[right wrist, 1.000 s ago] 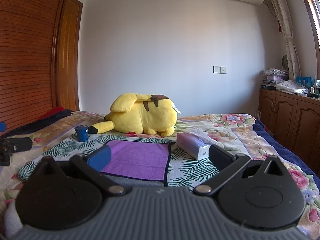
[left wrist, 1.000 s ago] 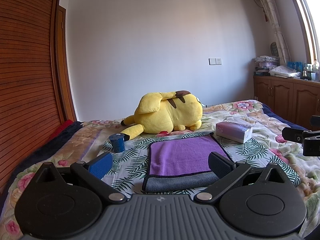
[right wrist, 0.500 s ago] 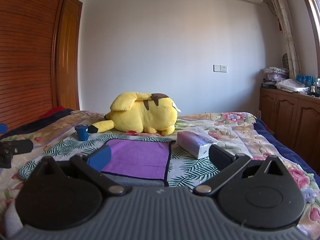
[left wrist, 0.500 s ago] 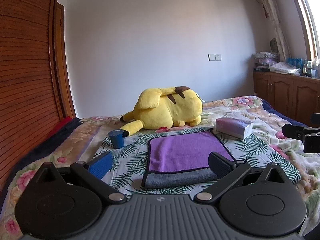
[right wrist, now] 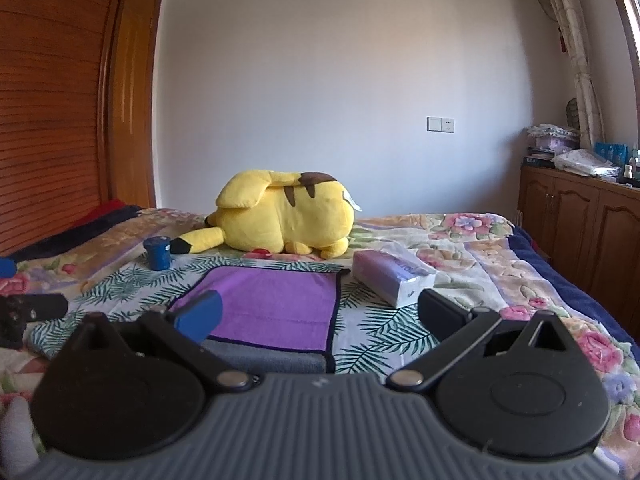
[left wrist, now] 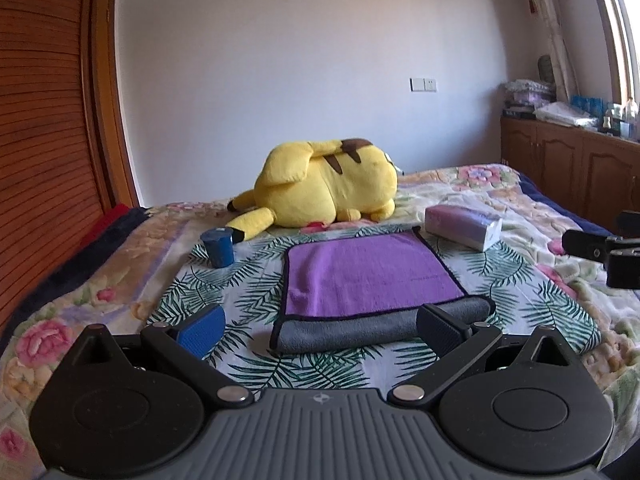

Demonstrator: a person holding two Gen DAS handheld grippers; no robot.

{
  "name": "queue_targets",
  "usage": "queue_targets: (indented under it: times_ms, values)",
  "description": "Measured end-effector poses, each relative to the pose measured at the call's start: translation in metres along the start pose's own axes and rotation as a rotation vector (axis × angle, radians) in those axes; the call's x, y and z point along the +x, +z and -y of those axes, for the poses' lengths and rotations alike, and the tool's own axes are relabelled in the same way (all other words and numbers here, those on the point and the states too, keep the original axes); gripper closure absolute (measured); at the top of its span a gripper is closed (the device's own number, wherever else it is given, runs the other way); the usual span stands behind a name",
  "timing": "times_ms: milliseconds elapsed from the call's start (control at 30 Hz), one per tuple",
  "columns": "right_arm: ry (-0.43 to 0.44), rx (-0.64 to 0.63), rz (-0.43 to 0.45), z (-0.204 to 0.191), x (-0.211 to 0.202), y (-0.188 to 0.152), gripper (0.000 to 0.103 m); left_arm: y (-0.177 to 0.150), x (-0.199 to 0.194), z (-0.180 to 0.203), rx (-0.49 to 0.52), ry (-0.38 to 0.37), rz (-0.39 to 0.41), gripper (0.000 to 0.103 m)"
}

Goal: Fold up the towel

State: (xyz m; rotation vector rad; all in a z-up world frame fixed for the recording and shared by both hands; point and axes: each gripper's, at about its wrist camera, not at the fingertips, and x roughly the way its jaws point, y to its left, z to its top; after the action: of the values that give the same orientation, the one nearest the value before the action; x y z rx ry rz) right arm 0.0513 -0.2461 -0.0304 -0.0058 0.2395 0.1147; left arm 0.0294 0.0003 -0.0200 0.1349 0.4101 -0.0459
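Purple and soft, the towel (left wrist: 372,276) lies flat on the bed (left wrist: 532,316), on the part of the cover with green leaves. It looks like it is already folded at least once. The top side is purple, and a thick grey edge (left wrist: 380,326) shows at the near end, where the layers pile up.

The left gripper (left wrist: 320,326) hangs just in front of that grey edge. Its two fingers are spread wide and hold nothing. One finger has a blue pad (left wrist: 202,330) and one has a black pad (left wrist: 440,324). The right gripper (right wrist: 318,314) is also spread wide and holds nothing. It sits near the right front corner of the towel.

A yellow plush toy (left wrist: 328,190) lies behind the towel. A small blue cup (left wrist: 218,246) stands to the left of it. A tissue pack (left wrist: 462,226) lies just beside the far right corner.

I think this is the start of a new fold. No fingers touch the cloth yet. The next move probably means going down low to the near edge, one gripper at each front corner. Each one should pinch all the layers at once, both purple and grey. Then both can lift together and carry the edge to the far side. They should lift evenly, so the towel does not bunch up. The tissue pack is close, so the right side needs some care.
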Motion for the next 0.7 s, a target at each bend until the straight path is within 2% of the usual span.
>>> queue_targets:
  times_ms: [700]
  values:
    - [0.024, -0.011, -0.068, -0.005, 0.035, -0.004, 0.000, 0.002, 0.048, -0.003, 0.032, -0.012, -0.080, 0.000]
